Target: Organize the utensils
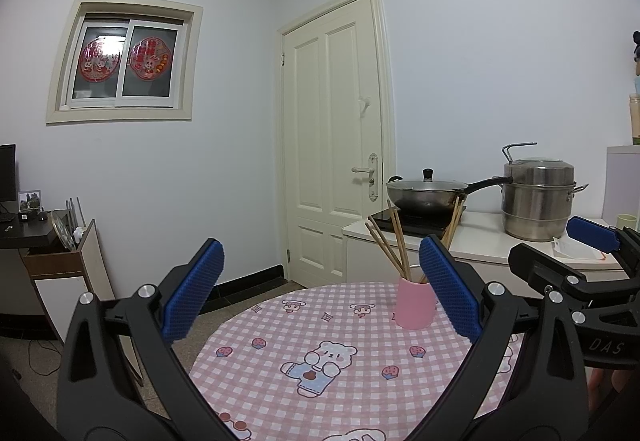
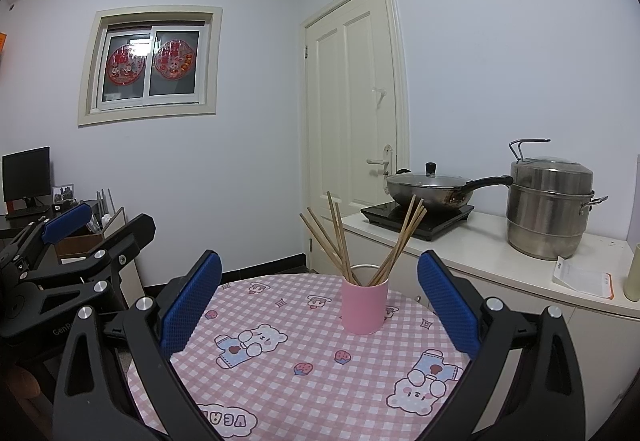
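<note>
A pink cup (image 2: 365, 304) stands upright near the far edge of a round table with a pink checked cloth (image 2: 288, 369). Several wooden chopsticks (image 2: 340, 237) lean out of it in a fan. My right gripper (image 2: 320, 305) is open above the near part of the table, its blue pads (image 2: 192, 305) wide apart with the cup seen between them, further off. My left gripper (image 1: 320, 297) is also open and holds nothing; the same pink cup (image 1: 414, 303) and chopsticks (image 1: 394, 241) sit just inside its right pad. Each gripper shows at the edge of the other's view.
A white counter (image 2: 500, 257) behind the table carries an induction hob with a lidded wok (image 2: 432, 189), a steel steamer pot (image 2: 550, 207) and a paper packet (image 2: 582, 277). A closed cream door (image 2: 352, 121) is behind. At left stand a desk with a monitor (image 2: 26, 175) and a cabinet.
</note>
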`<state>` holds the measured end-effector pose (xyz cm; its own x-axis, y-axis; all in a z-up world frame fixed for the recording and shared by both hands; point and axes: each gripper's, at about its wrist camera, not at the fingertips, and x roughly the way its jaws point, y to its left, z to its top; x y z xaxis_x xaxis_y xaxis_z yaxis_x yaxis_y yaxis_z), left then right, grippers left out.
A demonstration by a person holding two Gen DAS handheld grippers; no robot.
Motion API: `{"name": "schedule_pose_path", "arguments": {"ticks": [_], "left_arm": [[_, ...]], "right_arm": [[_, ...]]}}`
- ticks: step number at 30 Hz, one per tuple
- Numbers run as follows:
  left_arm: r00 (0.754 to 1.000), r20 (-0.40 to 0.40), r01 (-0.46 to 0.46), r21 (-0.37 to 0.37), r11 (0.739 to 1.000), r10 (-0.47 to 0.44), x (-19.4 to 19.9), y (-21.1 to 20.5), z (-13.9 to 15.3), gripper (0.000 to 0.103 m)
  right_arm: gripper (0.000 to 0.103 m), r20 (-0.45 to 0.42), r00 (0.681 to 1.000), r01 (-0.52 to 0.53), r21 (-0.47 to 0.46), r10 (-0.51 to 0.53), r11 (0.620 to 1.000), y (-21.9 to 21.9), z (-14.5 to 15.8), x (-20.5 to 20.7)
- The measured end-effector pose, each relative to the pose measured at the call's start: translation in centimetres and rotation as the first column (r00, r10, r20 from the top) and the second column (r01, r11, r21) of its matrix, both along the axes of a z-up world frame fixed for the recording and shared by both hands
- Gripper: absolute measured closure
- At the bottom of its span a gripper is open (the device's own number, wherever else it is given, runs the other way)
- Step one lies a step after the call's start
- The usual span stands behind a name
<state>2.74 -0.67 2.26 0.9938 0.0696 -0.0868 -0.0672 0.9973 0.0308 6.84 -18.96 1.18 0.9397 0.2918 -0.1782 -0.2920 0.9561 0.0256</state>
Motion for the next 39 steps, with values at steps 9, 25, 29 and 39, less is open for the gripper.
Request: {"name": "schedule_pose_path", "arguments": {"ticks": [9, 25, 29, 39], "left_arm": [[1.0, -0.001, -0.003, 0.001, 1.0, 0.003, -0.13, 0.3, 0.04, 0.007], [1.0, -0.008, -0.012, 0.008, 1.0, 0.012, 0.29, 0.13, -0.09, 0.007], [1.0, -0.011, -0.01, 0.009, 1.0, 0.01, 0.34, 0.03, -0.18, 0.007], [1.0, -0.014, -0.01, 0.009, 1.0, 0.01, 0.33, -0.1, -0.18, 0.007]], "right_arm": [[0.008, -0.004, 1.0, 0.001, -0.004, -0.001, 1.0, 0.18, -0.15, 0.15], [0.008, -0.016, 1.0, 0.002, -0.006, -0.002, 1.0, 0.18, -0.28, 0.41], [0.008, -0.02, 1.0, 0.003, -0.005, -0.003, 1.0, 0.19, -0.32, 0.41], [0.008, -0.024, 1.0, 0.004, -0.004, -0.004, 1.0, 0.19, -0.35, 0.29]]}}
